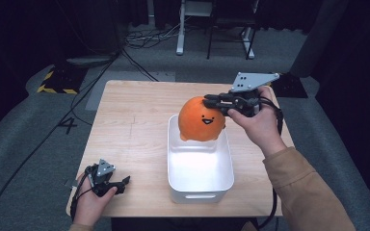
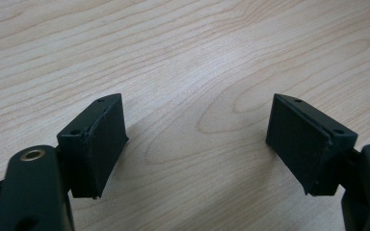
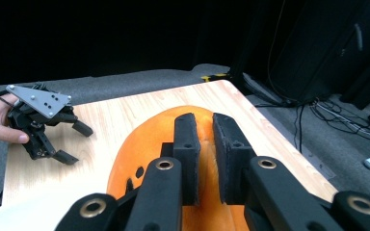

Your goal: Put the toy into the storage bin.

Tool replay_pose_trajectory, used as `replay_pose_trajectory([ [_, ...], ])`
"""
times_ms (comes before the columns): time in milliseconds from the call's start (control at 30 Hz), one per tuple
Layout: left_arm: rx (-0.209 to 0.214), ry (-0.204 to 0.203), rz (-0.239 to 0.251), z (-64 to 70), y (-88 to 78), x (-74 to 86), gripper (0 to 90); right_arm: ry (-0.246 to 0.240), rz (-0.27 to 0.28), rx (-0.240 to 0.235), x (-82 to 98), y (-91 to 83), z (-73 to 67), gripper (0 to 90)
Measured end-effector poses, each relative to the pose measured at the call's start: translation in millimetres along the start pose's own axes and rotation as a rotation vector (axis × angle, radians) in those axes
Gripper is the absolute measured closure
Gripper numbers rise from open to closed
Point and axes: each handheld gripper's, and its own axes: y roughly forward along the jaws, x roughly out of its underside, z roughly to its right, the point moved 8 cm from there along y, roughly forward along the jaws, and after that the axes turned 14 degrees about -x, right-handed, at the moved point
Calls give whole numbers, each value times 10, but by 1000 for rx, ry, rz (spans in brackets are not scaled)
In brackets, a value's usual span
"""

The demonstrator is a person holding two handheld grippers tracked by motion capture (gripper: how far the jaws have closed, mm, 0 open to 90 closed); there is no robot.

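Orange plush toy held over the white bin.
The right gripper [image 1: 211, 102] jaws are clenched on a fold of the orange plush toy [image 1: 201, 119], which is held above the far end of the white bin [image 1: 201, 192] near the tabletop [image 1: 130, 125] centre. The left gripper [image 1: 123, 183] jaws are released, empty, at the near left corner.

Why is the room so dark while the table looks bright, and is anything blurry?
High view: light falls on the table; the white bin glares inside, the surroundings stay dark. Left gripper view: wood grain sharp, the fingers cast soft shadows. Right gripper view: the near jaws and orange toy look soft.
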Motion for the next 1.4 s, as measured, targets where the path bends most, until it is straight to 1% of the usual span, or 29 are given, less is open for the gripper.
replay_pose_trajectory([
  [33,0,0,0,0,0,0,221,2,-10,-9,26,61,-8,812],
  [67,0,0,0,0,0,0,221,2,-10,-9,26,61,-8,812],
  [100,0,0,0,0,0,0,221,5,-21,-15,58,122,-11,812],
  [133,0,0,0,0,0,0,221,5,-21,-15,58,122,-11,812],
  [167,0,0,0,0,0,0,221,7,-31,-19,93,179,-8,812],
  [200,0,0,0,0,0,0,221,7,-31,-19,93,179,-8,812],
  [267,0,0,0,0,0,0,221,19,-44,-28,146,263,-11,812],
  [300,0,0,0,0,0,0,221,19,-44,-28,146,263,-11,812],
  [333,0,0,0,0,0,0,221,21,-54,-32,185,322,-10,812],
  [367,0,0,0,0,0,0,221,21,-54,-32,185,322,-10,812],
  [400,-1,0,0,-1,0,0,221,27,-66,-37,232,386,-11,812],
  [467,0,0,0,0,0,0,221,35,-77,-44,280,448,-12,812],
  [500,0,0,0,0,0,0,221,35,-77,-44,280,448,-12,812],
  [567,0,0,0,-1,0,0,221,44,-94,-54,347,533,-21,812],
  [633,0,0,0,0,0,0,221,43,-107,-58,393,588,-28,812],
  [733,0,0,-1,0,0,0,221,44,-119,-62,440,633,-30,812],
  [767,0,0,0,0,0,0,221,53,-126,-65,487,673,-34,812],
  [800,0,0,0,0,0,0,221,53,-126,-65,487,673,-34,812],
  [833,0,0,0,0,0,0,221,61,-140,-67,541,707,-35,811],
  [867,0,0,0,0,0,0,221,61,-140,-67,541,707,-35,811],
  [933,0,0,0,-1,0,0,221,64,-160,-72,617,756,-33,812],
  [1000,0,0,0,0,0,0,221,68,-165,-72,639,774,-36,812],
  [1067,0,0,0,0,0,0,221,71,-178,-74,679,807,-40,811],
  [1100,0,0,0,-1,0,0,221,74,-194,-78,721,841,-50,811],
  [1267,0,0,-1,0,0,0,221,78,-219,-85,800,902,-65,811],
  [1300,0,0,0,0,0,0,221,89,-227,-88,833,929,-72,811],
  [1400,0,0,-1,-1,0,0,221,81,-244,-90,871,954,-70,810],
])
